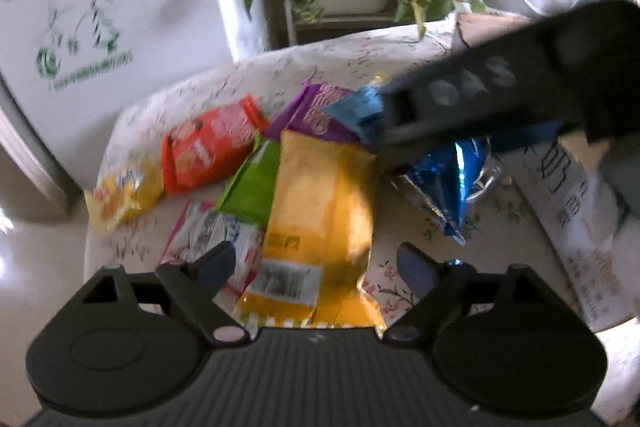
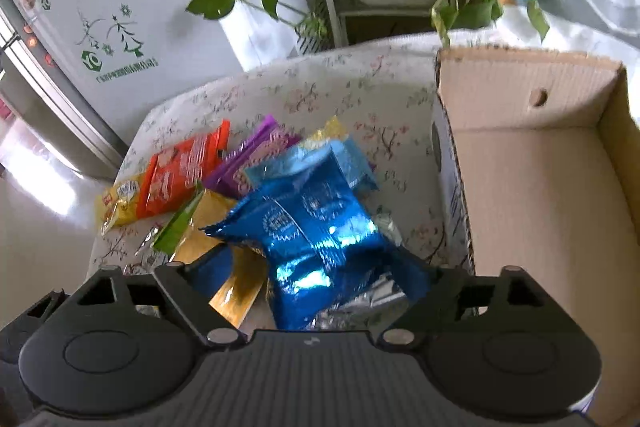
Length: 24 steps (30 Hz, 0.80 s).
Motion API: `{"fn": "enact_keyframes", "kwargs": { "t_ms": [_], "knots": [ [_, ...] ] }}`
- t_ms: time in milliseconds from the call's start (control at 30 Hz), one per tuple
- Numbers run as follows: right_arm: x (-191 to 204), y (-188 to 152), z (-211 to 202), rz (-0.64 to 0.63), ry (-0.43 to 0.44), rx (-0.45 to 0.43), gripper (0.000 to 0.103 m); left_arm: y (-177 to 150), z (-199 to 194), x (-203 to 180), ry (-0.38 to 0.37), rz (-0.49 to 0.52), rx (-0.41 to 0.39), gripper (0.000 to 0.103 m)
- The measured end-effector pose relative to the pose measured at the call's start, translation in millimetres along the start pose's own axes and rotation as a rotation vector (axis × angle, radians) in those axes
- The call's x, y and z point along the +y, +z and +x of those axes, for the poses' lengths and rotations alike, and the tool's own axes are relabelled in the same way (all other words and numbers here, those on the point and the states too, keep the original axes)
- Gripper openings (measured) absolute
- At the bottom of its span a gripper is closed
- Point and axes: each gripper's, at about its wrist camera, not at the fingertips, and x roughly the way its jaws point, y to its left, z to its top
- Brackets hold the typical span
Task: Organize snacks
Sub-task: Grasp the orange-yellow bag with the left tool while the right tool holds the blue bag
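Snack packets lie heaped on a floral desk [image 2: 360, 87] beside a cardboard box [image 2: 540, 167]. Left hand-held gripper [image 1: 316, 267] spread around an orange packet [image 1: 320, 211]; right hand-held gripper [image 2: 320, 267] spread around a blue foil packet [image 2: 316, 227].

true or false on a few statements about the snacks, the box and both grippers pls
1. The cardboard box holds several snacks. False: nothing shows inside it.
2. A shiny blue bag lies between the right gripper fingers. True.
3. The orange packet lies beside a small yellow packet. True.
4. The left gripper is over the purple packet. False: a big yellow bag lies between its fingers.
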Motion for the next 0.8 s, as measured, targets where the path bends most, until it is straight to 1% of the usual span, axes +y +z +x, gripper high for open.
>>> {"fn": "enact_keyframes", "kwargs": {
  "t_ms": [67,133,167,200,267,300,333,367,400,433,467,500,567,633,700,800],
  "knots": [
    [1.3,0.4,2.7,-0.006,0.006,-0.003,0.096,0.1,5.3,-3.5,0.014,0.01,0.008,0.088],
    [1.1,0.2,8.1,-0.002,0.006,0.005,0.096,0.1,12.5,-2.3,0.027,-0.006,0.034,0.085],
    [1.0,0.0,10.4,-0.002,0.001,0.007,0.097,0.0,15.0,0.1,0.026,-0.022,0.045,0.082],
    [1.2,-0.2,12.2,-0.006,-0.004,0.005,0.097,-0.2,17.2,2.9,0.019,-0.037,0.053,0.077],
    [2.2,-0.2,14.8,-0.019,-0.013,0.0,0.097,0.0,18.4,7.5,0.013,-0.052,0.055,0.073],
    [2.7,-0.5,15.5,-0.025,-0.019,-0.003,0.095,0.1,17.8,9.0,0.008,-0.05,0.052,0.068],
    [3.3,-0.6,16.1,-0.034,-0.026,-0.006,0.093,0.0,17.1,10.1,0.002,-0.05,0.049,0.066],
    [3.8,-1.5,16.3,-0.043,-0.032,-0.007,0.085,0.4,16.3,11.3,-0.005,-0.053,0.047,0.063],
    [3.9,-2.2,16.0,-0.053,-0.035,-0.005,0.07,0.5,15.7,12.2,-0.014,-0.058,0.045,0.061],
    [4.0,-2.8,16.5,-0.059,-0.031,0.004,0.065,0.6,14.9,13.3,-0.023,-0.063,0.046,0.06],
    [3.3,-3.6,16.6,-0.053,-0.019,0.009,0.054,0.8,13.5,14.5,-0.033,-0.067,0.047,0.056],
    [2.5,-4.1,16.4,-0.046,-0.013,0.01,0.05,1.2,11.8,15.4,-0.044,-0.072,0.051,0.052],
    [1.4,-4.2,14.1,-0.044,-0.014,0.003,0.048,1.0,7.4,17.6,-0.061,-0.087,0.053,0.051],
    [0.8,-4.4,12.2,-0.038,-0.007,0.005,0.045,-0.2,3.3,21.6,-0.063,-0.101,0.051,0.051],
    [1.3,-6.1,9.1,-0.035,0.009,0.005,0.041,-1.5,-1.4,24.3,-0.058,-0.105,0.048,0.049],
    [3.2,-10.5,1.1,-0.035,0.026,-0.002,0.038,-2.7,-9.5,30.0,-0.071,-0.116,0.034,0.049]
  ]
}}
